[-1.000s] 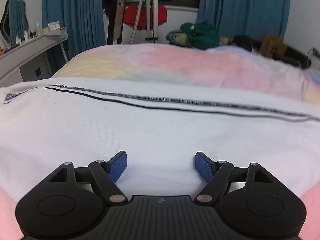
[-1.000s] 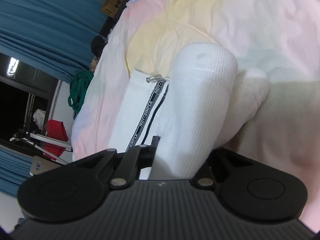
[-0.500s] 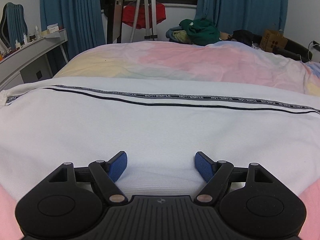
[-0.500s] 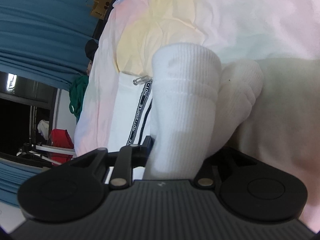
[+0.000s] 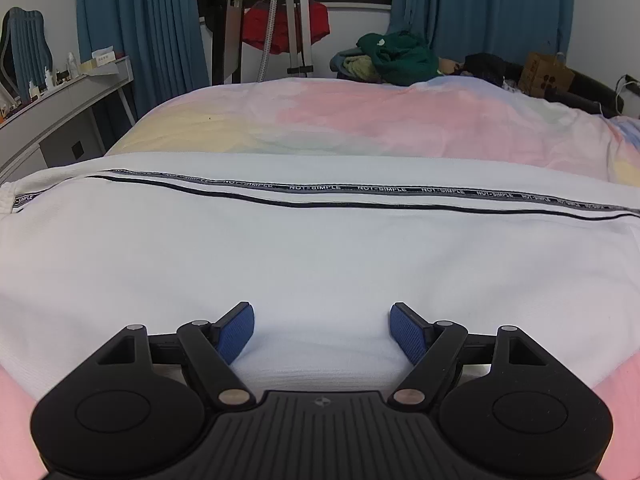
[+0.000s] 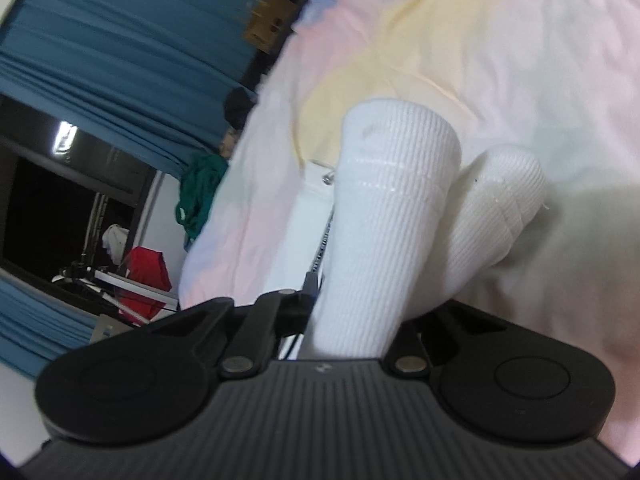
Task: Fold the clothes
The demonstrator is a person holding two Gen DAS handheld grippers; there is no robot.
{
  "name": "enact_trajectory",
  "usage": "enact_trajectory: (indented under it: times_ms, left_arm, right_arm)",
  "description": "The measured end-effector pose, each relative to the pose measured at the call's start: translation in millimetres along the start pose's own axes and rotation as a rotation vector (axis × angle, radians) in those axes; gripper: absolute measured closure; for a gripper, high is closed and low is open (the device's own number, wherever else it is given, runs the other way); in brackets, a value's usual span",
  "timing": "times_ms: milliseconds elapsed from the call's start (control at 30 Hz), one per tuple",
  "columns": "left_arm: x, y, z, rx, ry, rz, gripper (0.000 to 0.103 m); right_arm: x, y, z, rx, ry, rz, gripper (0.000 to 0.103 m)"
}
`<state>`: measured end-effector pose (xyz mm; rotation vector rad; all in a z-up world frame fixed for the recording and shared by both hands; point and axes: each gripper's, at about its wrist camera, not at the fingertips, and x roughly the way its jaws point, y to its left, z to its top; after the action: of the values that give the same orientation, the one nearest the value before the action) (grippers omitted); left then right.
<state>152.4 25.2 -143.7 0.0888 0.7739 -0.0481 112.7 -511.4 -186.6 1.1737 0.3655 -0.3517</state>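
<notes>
The left gripper point(image 5: 322, 328) is held with its blue pads point(image 5: 236, 332) spread wide over the near edge of the white garment point(image 5: 320, 264), nothing pinched between them. The right gripper point(image 6: 352, 312) is closing on the garment's ribbed cuff point(image 6: 384, 232), raised above the pastel bedspread point(image 6: 520, 40). Beyond, the garment is laid flat across that bedspread.

We see ribbed white knit garment point(image 6: 384, 240), soft cloth bedsheet point(image 5: 360, 120), matt black plastic gripper point(image 5: 322, 330), textured blue pads point(image 5: 236, 334).
</notes>
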Motion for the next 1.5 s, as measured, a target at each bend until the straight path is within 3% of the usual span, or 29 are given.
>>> enact_trajectory:
  times_ms: [200, 367, 600, 700, 900, 1067, 1233, 1367, 1500]
  left_arm:
    - [0, 2, 2, -0.003, 0.013, -0.001, 0.026]
    - [-3, 5, 3, -0.015, 0.01, -0.005, 0.026]
    - [-16, 18, 11, -0.07, -0.009, -0.017, 0.026]
    - [-23, 26, 16, -0.11, -0.023, -0.032, 0.025]
    - [-16, 37, 18, -0.133, 0.031, -0.019, 0.026]
    - [-30, 71, 25, -0.281, -0.011, -0.088, 0.026]
    - [-55, 94, 24, -0.344, -0.084, -0.127, 0.024]
    - [-59, 110, 23, -0.408, -0.099, -0.128, 0.024]
    - [-59, 117, 23, -0.44, -0.105, -0.14, 0.024]
  right_arm:
    - [-13, 25, 0, -0.056, -0.08, 0.067, 0.09]
    - [-26, 69, -13, -0.298, -0.158, 0.079, 0.09]
    - [-46, 117, -35, -0.557, -0.225, 0.188, 0.091]
    - [-46, 125, -37, -0.604, -0.227, 0.183, 0.091]
    - [-43, 162, -59, -0.739, -0.252, 0.144, 0.091]
    - [-53, 215, -121, -0.956, -0.29, 0.193, 0.091]
    - [-49, 252, -228, -1.25, -0.24, 0.287, 0.091]
    - [-24, 230, -306, -1.38, -0.052, 0.317, 0.091]
    - [5, 187, -366, -1.574, 0.164, 0.261, 0.09]
